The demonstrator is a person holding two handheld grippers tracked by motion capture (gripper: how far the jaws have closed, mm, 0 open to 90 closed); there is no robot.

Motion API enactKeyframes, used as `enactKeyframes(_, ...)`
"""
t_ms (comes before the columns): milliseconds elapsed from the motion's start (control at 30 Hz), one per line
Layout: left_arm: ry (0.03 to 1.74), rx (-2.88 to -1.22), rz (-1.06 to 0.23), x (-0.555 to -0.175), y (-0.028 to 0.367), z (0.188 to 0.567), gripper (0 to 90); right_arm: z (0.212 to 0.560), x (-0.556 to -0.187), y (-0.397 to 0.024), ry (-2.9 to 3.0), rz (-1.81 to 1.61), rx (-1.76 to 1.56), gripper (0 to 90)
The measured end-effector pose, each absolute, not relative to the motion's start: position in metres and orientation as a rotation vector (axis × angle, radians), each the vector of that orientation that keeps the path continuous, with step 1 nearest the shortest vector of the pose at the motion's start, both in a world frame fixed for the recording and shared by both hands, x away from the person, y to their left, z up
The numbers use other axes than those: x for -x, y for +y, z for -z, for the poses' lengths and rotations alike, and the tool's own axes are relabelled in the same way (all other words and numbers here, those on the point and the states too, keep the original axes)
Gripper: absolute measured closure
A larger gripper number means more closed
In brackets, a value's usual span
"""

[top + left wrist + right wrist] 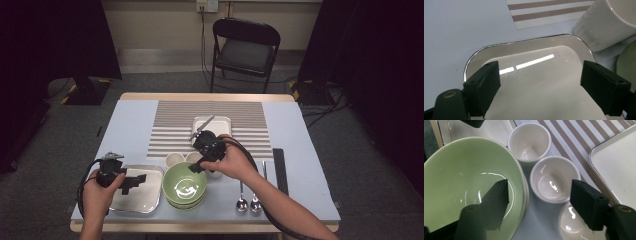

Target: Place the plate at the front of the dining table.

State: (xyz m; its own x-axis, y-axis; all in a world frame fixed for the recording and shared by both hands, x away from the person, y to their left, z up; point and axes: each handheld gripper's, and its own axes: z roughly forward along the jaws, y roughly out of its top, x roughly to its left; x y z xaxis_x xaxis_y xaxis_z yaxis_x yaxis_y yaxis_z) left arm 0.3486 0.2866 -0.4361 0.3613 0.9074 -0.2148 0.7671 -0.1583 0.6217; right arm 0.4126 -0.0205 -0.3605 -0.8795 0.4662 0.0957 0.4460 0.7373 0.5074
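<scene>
Table (300, 150) under both claws, with a striped mat (210, 125) across its far half, beyond the right claw.

Near tray (150, 200) directly below the left claw (134, 181); in the left gripper view, its shiny floor (536, 82) spans the gap between the pads. Far tray (222, 124) just beyond the right claw, at the upper right edge (614, 162) of the right gripper view.

Green bowl (185, 186) just below and left of the right claw (197, 166), atop another bowl; in the right gripper view one jaw hangs above the bowl's inside (461, 182).

Left claw released, jaws wide, gripping nothing, hovering over the near tray, held in the left hand (97, 192).

Right claw also released, jaws apart and clear of everything, held in the right hand (232, 162). Between its jaws in the right gripper view, the middle cup (552, 180), with pads not touching it. Another cup (529, 141) farther off, a third (571, 225) close under the right-hand jaw.

Two spoons (248, 202) near the table's front edge, to the right of the right claw. Dark strip (280, 170) farther right.
</scene>
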Motion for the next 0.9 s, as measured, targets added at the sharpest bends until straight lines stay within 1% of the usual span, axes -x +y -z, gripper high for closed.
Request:
enactKeyframes(100, 1.444, -1.973, -0.275, -0.349, 0.287, 0.436, 15.8, 0.361, -0.411, -0.019, 2.891, -0.833, -0.744, 36.8)
enactKeyframes(133, 1.446, -1.973, -0.275, -0.349, 0.286, 0.436, 15.7, 0.362, -0.41, -0.018, 2.891, -0.829, -0.743, 41.0)
enactKeyframes(233, 1.443, -1.979, -0.275, -0.349, 0.286, 0.437, 15.8, 0.363, -0.409, -0.017, 2.899, -0.834, -0.739, 45.7)
enactKeyframes(900, 1.441, -1.977, -0.277, -0.348, 0.286, 0.436, 15.8, 0.373, -0.407, -0.01, 2.954, -0.734, -0.793, 61.0)
